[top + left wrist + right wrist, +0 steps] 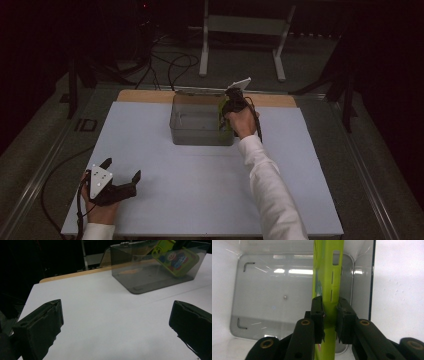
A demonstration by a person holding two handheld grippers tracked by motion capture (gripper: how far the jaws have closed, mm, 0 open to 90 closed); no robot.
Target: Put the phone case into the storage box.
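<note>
We see our right tongs (329, 315) clamped on the edge of a lime-green rubbery phone case (327, 277), held upright inside a smoky translucent plastic bin (181, 131) with rounded corners, near its right wall. Our left tongs (122, 170) rest apart on the smooth white surface (200, 185), well away.

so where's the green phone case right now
The green phone case is clamped in the right gripper, hanging inside the clear box at its right end.
</note>
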